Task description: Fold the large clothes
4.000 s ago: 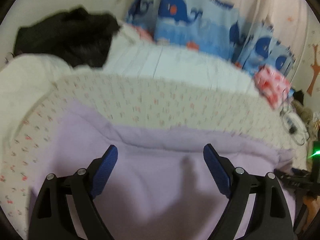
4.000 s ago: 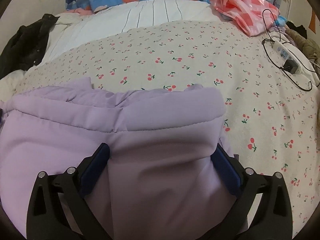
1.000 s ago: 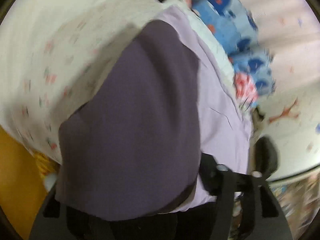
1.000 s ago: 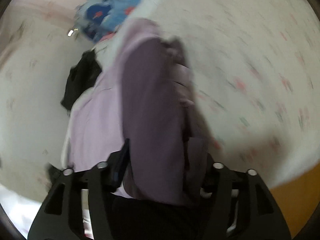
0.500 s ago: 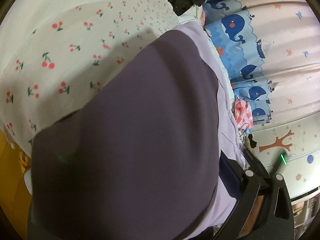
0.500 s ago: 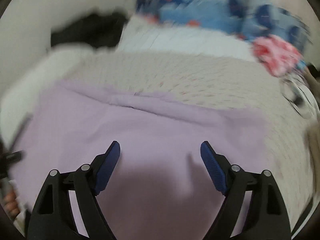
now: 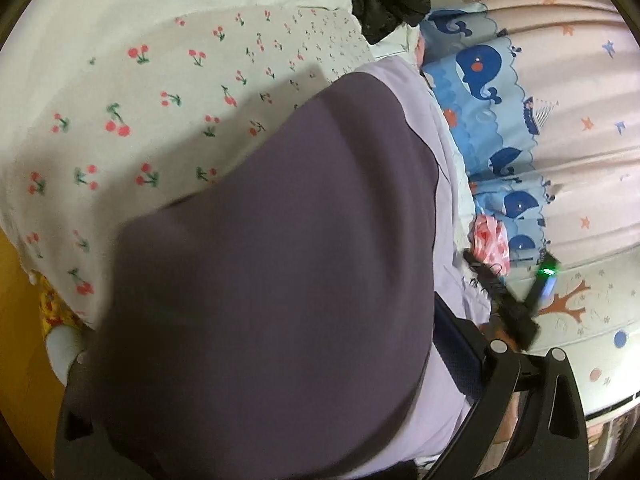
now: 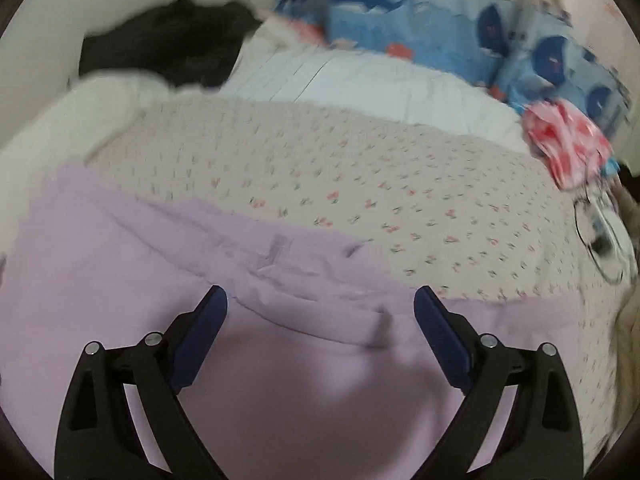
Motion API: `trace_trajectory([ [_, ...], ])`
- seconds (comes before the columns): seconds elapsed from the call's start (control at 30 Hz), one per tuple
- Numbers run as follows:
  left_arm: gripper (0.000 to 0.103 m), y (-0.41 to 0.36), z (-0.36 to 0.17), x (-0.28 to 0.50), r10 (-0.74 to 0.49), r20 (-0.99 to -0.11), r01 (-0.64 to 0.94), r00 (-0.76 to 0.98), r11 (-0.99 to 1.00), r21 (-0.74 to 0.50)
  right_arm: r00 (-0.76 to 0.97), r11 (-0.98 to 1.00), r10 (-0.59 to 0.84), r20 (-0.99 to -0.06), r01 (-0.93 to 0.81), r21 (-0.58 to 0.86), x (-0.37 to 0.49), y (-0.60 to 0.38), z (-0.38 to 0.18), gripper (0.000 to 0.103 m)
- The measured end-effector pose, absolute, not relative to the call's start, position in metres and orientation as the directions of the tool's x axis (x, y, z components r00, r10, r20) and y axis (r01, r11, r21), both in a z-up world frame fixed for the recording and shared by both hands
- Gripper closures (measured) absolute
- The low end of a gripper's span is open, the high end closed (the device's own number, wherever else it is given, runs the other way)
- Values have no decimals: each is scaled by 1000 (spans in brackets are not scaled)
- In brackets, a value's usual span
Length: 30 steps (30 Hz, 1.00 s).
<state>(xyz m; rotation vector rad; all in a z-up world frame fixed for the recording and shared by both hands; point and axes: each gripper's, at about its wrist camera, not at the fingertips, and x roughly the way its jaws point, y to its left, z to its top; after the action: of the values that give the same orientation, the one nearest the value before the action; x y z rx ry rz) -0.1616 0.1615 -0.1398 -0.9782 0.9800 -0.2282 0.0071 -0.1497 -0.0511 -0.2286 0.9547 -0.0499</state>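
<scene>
Garment (image 8: 120,300), lilac, lies under the wide-open, just-spreading, empty right gripper (image 8: 320,324) and smothers the left.

One lilac garment (image 8: 224,280), spread on one cherry-print bedsheet (image 8: 360,168). One black garment (image 8: 168,48) heaped at the far corner. One pink-and-red patterned bag (image 8: 568,140). One black cable (image 8: 592,232) looping at the right edge. Two grippers: left gripper (image 7: 256,360), right gripper (image 8: 320,336). Several whale-print cushions (image 8: 384,12), number unclear through blur.
</scene>
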Motion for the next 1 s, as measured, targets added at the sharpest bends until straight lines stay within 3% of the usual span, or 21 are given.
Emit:
trace_trajectory([
  [0.03, 7, 160, -139, -159, -560, -592, -249, 579, 570, -783, 513, 966, -168, -842, -83, -243, 16, -142, -74, 7],
  [0.1, 7, 157, -135, -156, -558, -585, -253, 589, 561, -789, 482, 971, -163, -861, -75, -226, 22, -143, -83, 7],
  [0.33, 7, 159, -136, -157, -555, -583, -244, 593, 567, -787, 634, 962, -71, -770, -161, -221, -111, -136, -13, 9],
  [0.53, 8, 147, -132, -156, -522, -592, -246, 614, 587, -772, 557, 961, -49, -829, -200, -190, -128, -137, -67, 8],
  [0.67, 14, 150, -124, -154, -517, -589, -232, 622, 597, -768, 626, 957, -28, -780, -209, -202, -158, -124, -35, 11],
  [0.83, 17, 140, -117, -155, -490, -596, -206, 637, 636, -744, 586, 932, -78, -807, -244, -268, -162, -109, -75, 10],
  [1.0, 30, 129, -90, -156, -485, -573, -147, 661, 665, -732, 587, 924, -102, -803, -244, -296, -165, -104, -78, 8],
])
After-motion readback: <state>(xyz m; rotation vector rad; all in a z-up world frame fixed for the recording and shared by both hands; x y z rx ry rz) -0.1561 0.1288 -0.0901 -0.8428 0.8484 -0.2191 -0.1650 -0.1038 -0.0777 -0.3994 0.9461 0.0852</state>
